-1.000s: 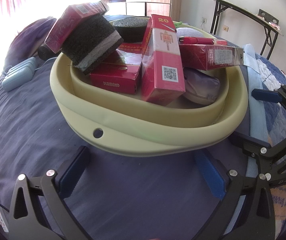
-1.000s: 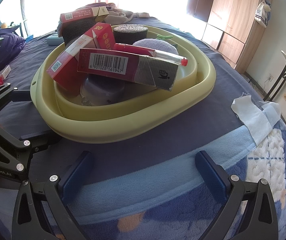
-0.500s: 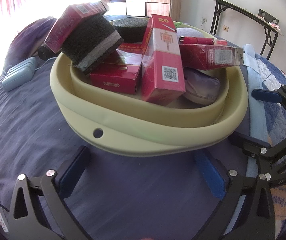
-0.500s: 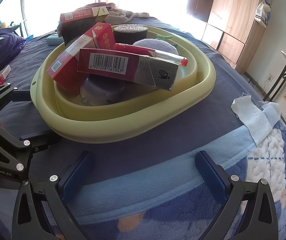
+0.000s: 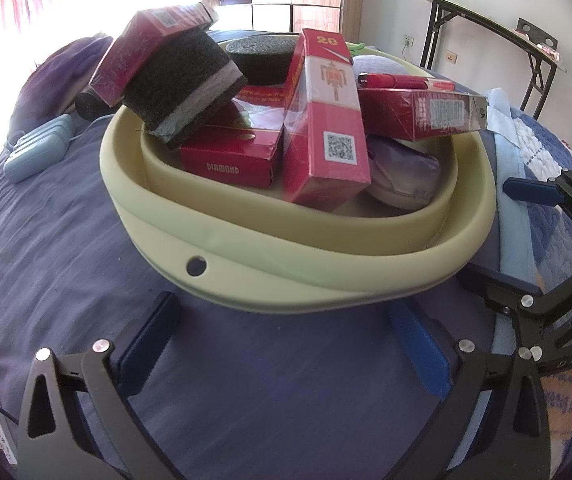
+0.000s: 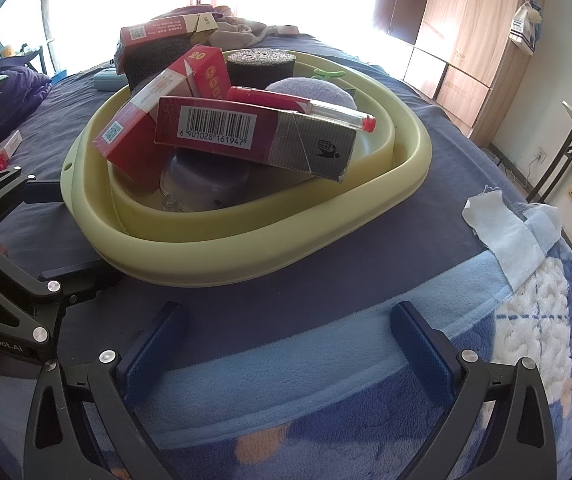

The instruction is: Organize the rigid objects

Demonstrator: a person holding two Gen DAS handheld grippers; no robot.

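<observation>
On a bed with a dark blue blanket [image 5: 65,240] sits a pale yellow-green plastic basin [image 5: 286,276], and it is piled full of things. A tall red cardboard box with a square code on it [image 5: 326,120] stands tilted in the middle of the basin. Beside it lies a flat red box with the word DIAMOND [image 5: 225,164]. A black and grey sponge block [image 5: 185,88] leans on the far-left rim, with another red box [image 5: 141,52] on top of it. A long red box with a barcode [image 6: 245,132] lies across the pile, and a red pen with a clear end [image 6: 306,106] rests on it. A round black foam piece [image 6: 259,64] and a soft purple lump [image 6: 310,90] sit at the back. The left gripper [image 5: 286,344] rests low on the blanket just in front of the basin, its blue fingers [image 5: 149,344] spread wide and holding nothing. The right gripper [image 6: 286,344] sits near the basin's other side, also spread wide and empty.
</observation>
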